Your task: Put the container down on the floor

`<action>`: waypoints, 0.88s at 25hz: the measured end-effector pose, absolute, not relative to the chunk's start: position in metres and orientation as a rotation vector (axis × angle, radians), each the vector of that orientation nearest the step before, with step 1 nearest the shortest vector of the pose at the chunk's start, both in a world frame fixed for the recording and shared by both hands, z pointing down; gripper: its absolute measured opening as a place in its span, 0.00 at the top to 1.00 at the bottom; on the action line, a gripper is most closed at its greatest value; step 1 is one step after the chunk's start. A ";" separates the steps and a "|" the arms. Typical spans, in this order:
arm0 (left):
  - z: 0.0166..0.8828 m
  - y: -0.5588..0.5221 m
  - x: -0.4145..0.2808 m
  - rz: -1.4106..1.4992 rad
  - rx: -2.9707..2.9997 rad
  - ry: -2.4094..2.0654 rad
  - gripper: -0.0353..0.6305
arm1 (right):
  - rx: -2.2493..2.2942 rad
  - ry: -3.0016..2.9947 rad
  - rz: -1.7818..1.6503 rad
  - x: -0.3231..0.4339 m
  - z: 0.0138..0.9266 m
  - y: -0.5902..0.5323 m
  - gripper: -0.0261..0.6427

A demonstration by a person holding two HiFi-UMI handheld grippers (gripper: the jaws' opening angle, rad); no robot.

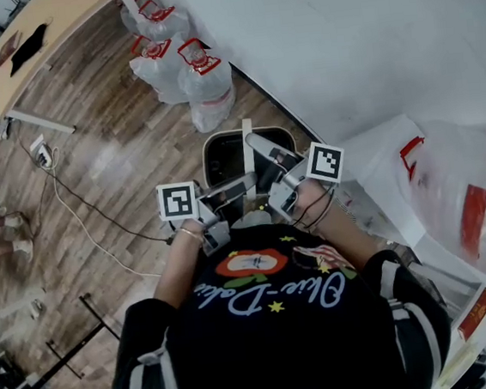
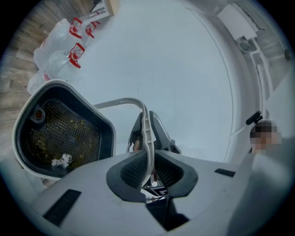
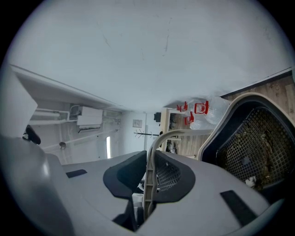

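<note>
The container (image 1: 224, 154) is a dark bin with a pale rim and a mesh basket inside, held above the wooden floor near the wall. Its thin pale handle (image 1: 247, 142) arches over it. My left gripper (image 1: 236, 190) is shut on the handle (image 2: 145, 138), which stands edge-on between the pads. My right gripper (image 1: 265, 158) is shut on the same handle (image 3: 150, 170) from the other side. In the left gripper view the container (image 2: 60, 133) hangs at lower left, with bits of debris in its mesh. In the right gripper view the container (image 3: 251, 143) shows at right.
Clear bags with red handles (image 1: 185, 66) stand on the floor by the white wall (image 1: 339, 41). A wooden table (image 1: 53, 28) is at the upper left. A power strip (image 1: 42, 154) and cable (image 1: 90, 216) lie on the floor. A white bag (image 1: 463, 192) sits at right.
</note>
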State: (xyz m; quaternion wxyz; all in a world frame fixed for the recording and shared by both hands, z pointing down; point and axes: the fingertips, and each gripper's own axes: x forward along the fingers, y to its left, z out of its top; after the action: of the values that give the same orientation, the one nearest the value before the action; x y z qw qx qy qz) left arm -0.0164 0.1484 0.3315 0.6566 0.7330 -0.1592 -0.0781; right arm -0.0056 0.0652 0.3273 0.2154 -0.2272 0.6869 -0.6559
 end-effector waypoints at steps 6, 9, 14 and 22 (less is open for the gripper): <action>0.334 0.145 -0.010 -0.133 1.647 -0.289 0.87 | -0.699 1.840 -1.790 0.005 0.332 0.063 0.89; 0.333 0.140 -0.005 -0.110 1.624 -0.223 0.87 | -0.755 1.789 -1.761 0.014 0.335 0.060 0.89; 0.339 0.111 -0.003 -0.007 1.641 -0.149 0.87 | -0.843 1.700 -1.701 0.027 0.339 0.033 0.89; 0.338 0.061 -0.006 0.077 1.622 -0.023 0.87 | -0.956 1.564 -1.625 0.034 0.342 -0.011 0.89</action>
State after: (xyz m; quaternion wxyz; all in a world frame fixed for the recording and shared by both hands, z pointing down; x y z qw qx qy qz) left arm -0.0063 0.0610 0.3379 0.6879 0.7249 -0.0105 0.0345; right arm 0.0338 -0.0106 0.3423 0.3393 -0.3670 0.6006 -0.6241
